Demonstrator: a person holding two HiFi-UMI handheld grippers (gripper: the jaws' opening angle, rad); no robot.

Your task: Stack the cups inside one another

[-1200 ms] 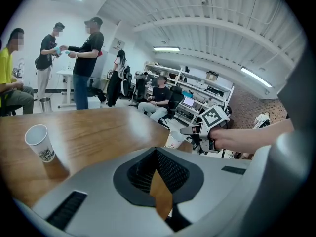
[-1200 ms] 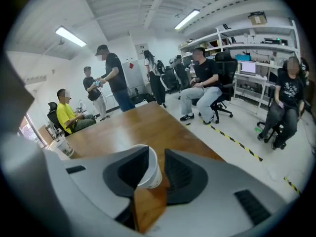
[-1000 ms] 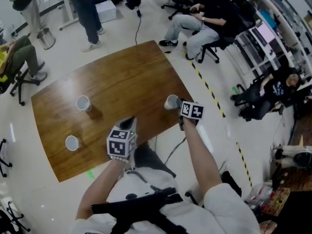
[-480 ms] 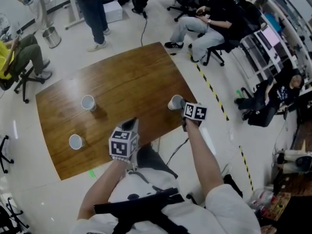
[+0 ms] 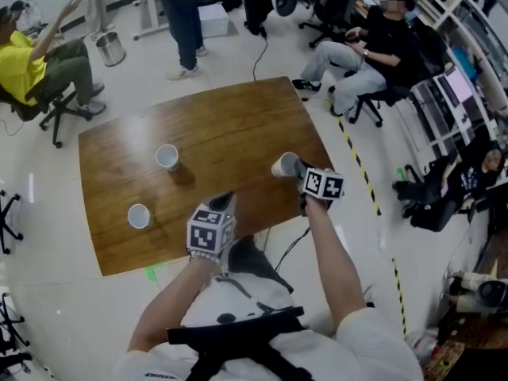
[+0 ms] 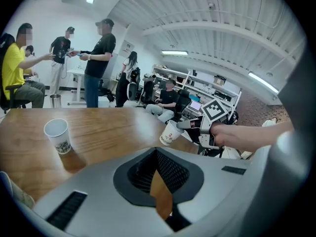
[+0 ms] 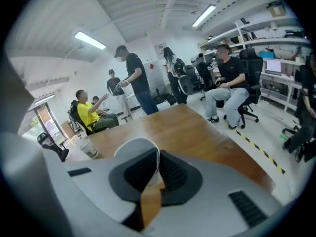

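**Right gripper** (image 7: 157, 163): jaws have just been closing and are clamped on the rim of a white paper cup (image 7: 138, 149), one jaw inside the mouth and one outside. Its own view shows only the upper rim. The rest of the cup is hidden behind the gripper body.

**Held cup**: at the right edge of the table (image 5: 226, 121). It is tilted, with its mouth toward the gripper. Whether its base is clear of the wood cannot be told.

**Left gripper** (image 6: 156, 156): jaw tips drawn together with nothing between them, over the near table edge and well apart from every cup.

**Second cup** (image 5: 167, 156): upright, mouth up, toward the middle of the table. A printed band shows in the left gripper view but is too small to read.

**Third cup** (image 5: 139, 215): upright, near the left front corner, apart from the second.

**Person's arms**: both forearms run up from the bottom of the head view, and the hands are largely covered by the marker cubes.

**Surroundings**: a seated person in yellow (image 5: 28, 62) at far left, partly cut off. Another is seated on an office chair (image 5: 361, 54) beyond the table. Standing figures are cut off at the top edge.
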